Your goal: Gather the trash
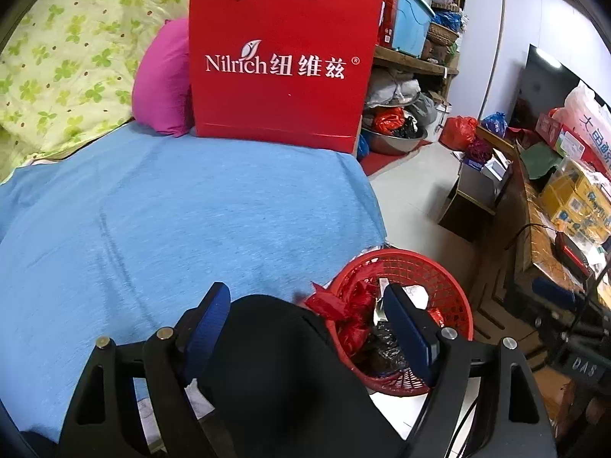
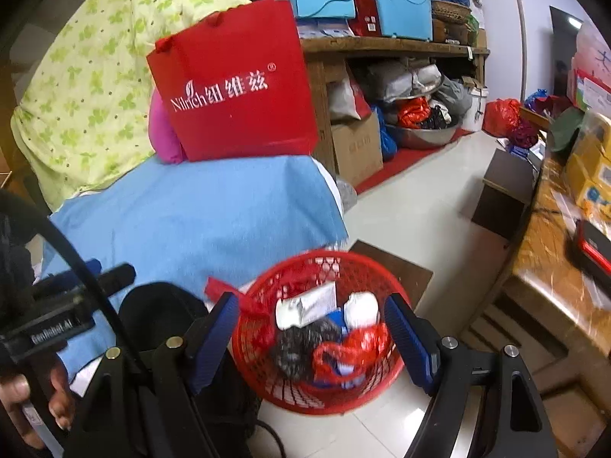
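Note:
A red mesh basket (image 2: 305,267) stands on the floor beside the blue-covered bed (image 2: 198,213). It holds trash: a white wrapper (image 2: 305,307), a red plastic bag (image 2: 355,347) and dark crumpled plastic (image 2: 298,347). My right gripper (image 2: 311,339) is open and empty, hanging above the basket. My left gripper (image 1: 305,328) is open and empty, over the bed's edge with a black rounded object (image 1: 275,343) between its fingers' bases; the basket (image 1: 450,290) lies under its right finger. The left gripper also shows in the right wrist view (image 2: 76,286).
A red Nilrich paper bag (image 1: 282,68) stands on the bed against a pink pillow (image 1: 164,80) and a green-leaf quilt (image 1: 68,57). Shelves with boxes (image 2: 397,0), a metal basin (image 2: 424,131) and a cluttered wooden table (image 2: 553,267) surround the tiled floor (image 2: 420,198).

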`<state>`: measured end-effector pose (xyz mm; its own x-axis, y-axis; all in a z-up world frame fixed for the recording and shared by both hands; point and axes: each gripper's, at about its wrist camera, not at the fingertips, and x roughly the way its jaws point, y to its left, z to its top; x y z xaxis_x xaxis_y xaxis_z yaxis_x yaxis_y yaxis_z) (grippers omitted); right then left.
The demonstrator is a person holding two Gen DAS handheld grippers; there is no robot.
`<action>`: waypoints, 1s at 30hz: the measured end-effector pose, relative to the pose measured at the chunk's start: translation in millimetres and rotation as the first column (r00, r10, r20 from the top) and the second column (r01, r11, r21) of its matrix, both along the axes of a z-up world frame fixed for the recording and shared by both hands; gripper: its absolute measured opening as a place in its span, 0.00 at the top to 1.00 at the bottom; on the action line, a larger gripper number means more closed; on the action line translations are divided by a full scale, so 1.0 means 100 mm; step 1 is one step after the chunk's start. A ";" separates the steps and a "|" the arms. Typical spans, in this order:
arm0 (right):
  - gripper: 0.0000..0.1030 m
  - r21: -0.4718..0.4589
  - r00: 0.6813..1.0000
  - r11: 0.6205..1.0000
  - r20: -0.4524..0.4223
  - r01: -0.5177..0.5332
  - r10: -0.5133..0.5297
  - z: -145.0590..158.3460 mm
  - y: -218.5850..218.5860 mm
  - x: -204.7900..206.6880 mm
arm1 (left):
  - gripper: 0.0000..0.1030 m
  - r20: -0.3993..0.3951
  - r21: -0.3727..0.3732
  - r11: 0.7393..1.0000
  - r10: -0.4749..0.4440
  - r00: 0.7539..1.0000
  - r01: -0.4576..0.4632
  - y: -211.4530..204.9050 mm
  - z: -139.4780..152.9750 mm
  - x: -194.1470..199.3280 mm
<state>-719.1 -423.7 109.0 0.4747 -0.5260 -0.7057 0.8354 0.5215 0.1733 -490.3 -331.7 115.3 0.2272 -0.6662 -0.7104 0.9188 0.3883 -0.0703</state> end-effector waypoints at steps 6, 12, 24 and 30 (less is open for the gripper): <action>0.21 0.001 1.000 1.000 -0.028 0.004 -0.004 -0.02 0.16 -0.03 | 0.20 0.002 -0.035 0.999 -0.012 1.000 0.012 0.10 0.08 -0.05; 0.21 -0.019 0.999 0.999 -0.034 0.037 -0.038 0.03 0.21 -0.11 | 0.19 0.029 -0.051 0.998 -0.029 0.999 0.031 0.13 0.15 -0.17; 0.21 -0.035 0.998 0.997 -0.027 0.062 -0.063 0.05 0.23 -0.14 | 0.14 0.021 -0.062 0.997 -0.039 0.999 0.041 0.15 0.16 -0.24; 0.21 -0.051 0.997 0.996 -0.026 0.068 -0.069 0.06 0.26 -0.14 | 0.13 0.025 -0.061 0.997 -0.043 0.999 0.045 0.14 0.15 -0.27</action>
